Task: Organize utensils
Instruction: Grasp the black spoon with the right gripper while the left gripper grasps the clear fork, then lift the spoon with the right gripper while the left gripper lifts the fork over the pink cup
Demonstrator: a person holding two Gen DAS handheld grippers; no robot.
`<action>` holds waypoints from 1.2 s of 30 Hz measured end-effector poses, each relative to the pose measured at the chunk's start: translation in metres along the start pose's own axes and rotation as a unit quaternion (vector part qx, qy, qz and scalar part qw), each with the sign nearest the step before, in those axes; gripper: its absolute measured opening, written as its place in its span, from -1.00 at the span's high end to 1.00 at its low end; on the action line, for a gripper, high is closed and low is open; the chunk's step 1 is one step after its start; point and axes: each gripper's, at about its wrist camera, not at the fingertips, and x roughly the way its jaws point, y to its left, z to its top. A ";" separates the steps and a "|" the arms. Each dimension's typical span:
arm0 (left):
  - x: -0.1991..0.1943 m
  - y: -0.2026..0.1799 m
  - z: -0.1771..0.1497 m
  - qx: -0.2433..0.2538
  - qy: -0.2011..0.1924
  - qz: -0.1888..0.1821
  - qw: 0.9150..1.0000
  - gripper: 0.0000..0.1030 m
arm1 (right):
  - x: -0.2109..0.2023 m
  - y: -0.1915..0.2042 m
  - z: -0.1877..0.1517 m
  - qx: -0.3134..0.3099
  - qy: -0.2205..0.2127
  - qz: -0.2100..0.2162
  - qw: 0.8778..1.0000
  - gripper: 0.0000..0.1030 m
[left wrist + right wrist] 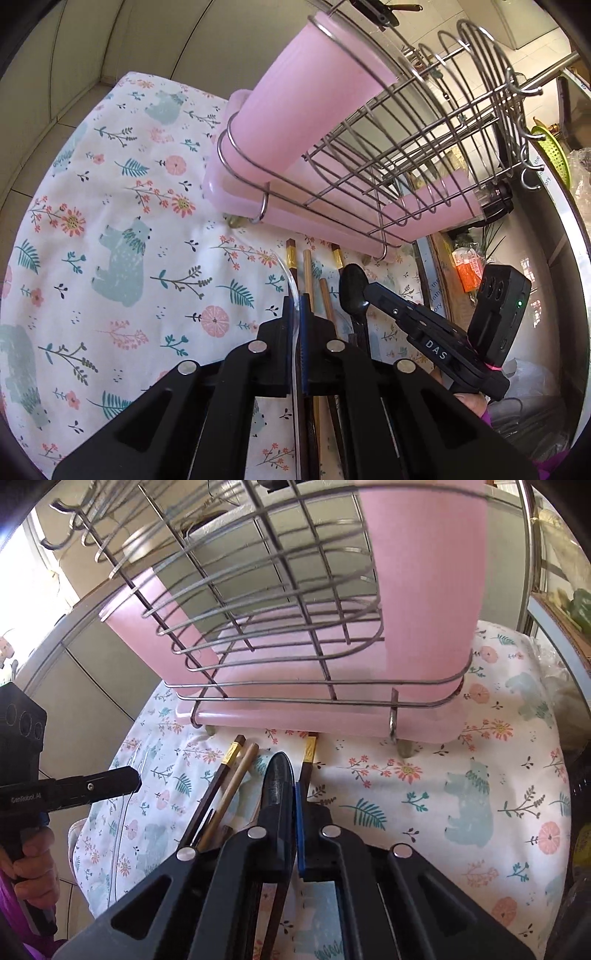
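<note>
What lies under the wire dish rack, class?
Under the wire dish rack sits a pink drip tray, on short feet on the floral cloth. The cloth beneath the tray is covered, so anything there cannot be seen.

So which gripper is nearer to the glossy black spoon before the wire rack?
Right. The right gripper is shut on the glossy black spoon; the left gripper is beside it, not touching, shut on a thin clear piece.

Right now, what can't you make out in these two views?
- Clear utensil in the left gripper: left wrist view, see-through, lower end behind the gripper; type unclear.
- Spoon handle: right wrist view, hidden by the right gripper.
- Chopsticks: near ends under that gripper.
- Cup contents: top cut off by the frame edge.
</note>
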 end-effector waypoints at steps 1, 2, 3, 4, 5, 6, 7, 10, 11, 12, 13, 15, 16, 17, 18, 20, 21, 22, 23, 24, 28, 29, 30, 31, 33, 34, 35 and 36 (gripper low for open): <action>-0.004 0.001 0.000 0.001 -0.003 0.000 1.000 0.96 | -0.004 0.000 -0.001 0.002 -0.005 0.001 1.000 0.97; -0.006 0.000 0.000 0.003 -0.006 0.000 1.000 0.96 | -0.009 0.000 -0.002 0.005 -0.011 0.002 1.000 0.97; -0.008 -0.001 -0.001 0.005 -0.008 -0.001 1.000 0.96 | -0.014 -0.001 -0.004 0.008 -0.018 0.004 1.000 0.97; -0.010 -0.002 -0.001 0.006 -0.011 -0.002 1.000 0.96 | -0.019 -0.002 -0.004 0.010 -0.024 0.004 1.000 0.97; -0.013 -0.002 -0.001 0.008 -0.013 -0.002 1.000 0.96 | -0.024 -0.002 -0.005 0.011 -0.034 0.004 0.999 0.97; -0.016 -0.003 -0.001 0.011 -0.017 -0.003 1.000 0.96 | -0.030 -0.002 -0.006 0.011 -0.043 0.004 0.999 0.97; -0.018 -0.006 -0.003 0.014 -0.021 -0.003 1.000 0.96 | -0.037 -0.003 -0.007 0.010 -0.052 0.002 0.999 0.97; -0.025 -0.014 -0.005 0.025 -0.036 -0.001 0.999 0.96 | -0.055 -0.001 -0.007 0.009 -0.079 -0.002 0.997 0.97; -0.028 -0.015 -0.006 0.029 -0.041 -0.001 0.999 0.96 | -0.060 -0.001 -0.008 0.009 -0.087 -0.003 0.996 0.97; -0.032 -0.017 -0.007 0.033 -0.046 0.000 0.998 0.96 | -0.066 0.000 -0.008 0.009 -0.096 -0.004 0.995 0.97; -0.035 -0.019 -0.007 0.036 -0.049 0.000 0.998 0.96 | -0.072 0.000 -0.008 0.008 -0.105 -0.005 0.994 0.97; -0.039 -0.023 -0.008 0.043 -0.055 0.000 0.998 0.96 | -0.083 0.000 -0.009 0.005 -0.121 -0.008 0.993 0.97; -0.040 -0.026 -0.008 0.047 -0.059 0.002 0.997 0.96 | -0.087 0.001 -0.010 0.004 -0.128 -0.010 0.992 0.97; -0.042 -0.029 -0.008 0.051 -0.063 0.004 0.997 0.96 | -0.092 0.001 -0.010 0.003 -0.134 -0.010 0.991 0.97; -0.044 -0.032 -0.008 0.055 -0.067 0.005 0.996 0.96 | -0.096 0.000 -0.010 0.003 -0.140 -0.009 0.990 0.97; -0.049 -0.036 -0.008 0.061 -0.076 0.007 0.995 0.96 | -0.101 0.001 -0.010 0.004 -0.149 -0.008 0.989 0.97; -0.051 -0.038 -0.008 0.063 -0.080 0.007 0.995 0.96 | -0.105 0.000 -0.010 0.004 -0.153 -0.007 0.988 0.97; -0.053 -0.040 -0.008 0.064 -0.083 0.007 0.994 0.96 | -0.106 0.000 -0.010 0.004 -0.157 -0.007 0.988 0.97; -0.056 -0.042 -0.008 0.065 -0.088 0.007 0.994 0.96 | -0.109 0.000 -0.010 0.004 -0.162 -0.006 0.987 0.97; -0.058 -0.044 -0.007 0.067 -0.091 0.008 0.994 0.96 | -0.111 0.001 -0.011 0.005 -0.165 -0.006 0.986 0.97; -0.068 -0.051 -0.005 0.075 -0.108 0.009 0.991 0.96 | -0.119 0.000 -0.010 0.006 -0.179 -0.004 0.984 0.97; -0.070 -0.052 -0.005 0.077 -0.112 0.009 0.991 0.96 | -0.122 0.000 -0.010 0.006 -0.183 -0.003 0.983 0.97; -0.072 -0.054 -0.005 0.079 -0.115 0.009 0.990 0.96 | -0.124 0.000 -0.010 0.006 -0.186 -0.002 0.983 0.97; -0.074 -0.055 -0.005 0.081 -0.118 0.009 0.990 0.96 | -0.126 0.000 -0.009 0.006 -0.190 -0.001 0.982 0.97; -0.076 -0.057 -0.004 0.084 -0.122 0.011 0.989 0.96 | -0.130 0.000 -0.009 0.006 -0.196 0.000 0.981 0.97; -0.078 -0.058 -0.004 0.085 -0.124 0.011 0.989 0.96 | -0.132 0.000 -0.008 0.007 -0.198 0.001 0.980 0.97; -0.079 -0.060 -0.003 0.087 -0.126 0.011 0.988 0.96 | -0.133 -0.001 -0.008 0.007 -0.200 0.001 0.980 0.97; -0.081 -0.061 -0.003 0.088 -0.128 0.011 0.988 0.96 | -0.134 -0.001 -0.008 0.007 -0.202 0.001 0.979 0.97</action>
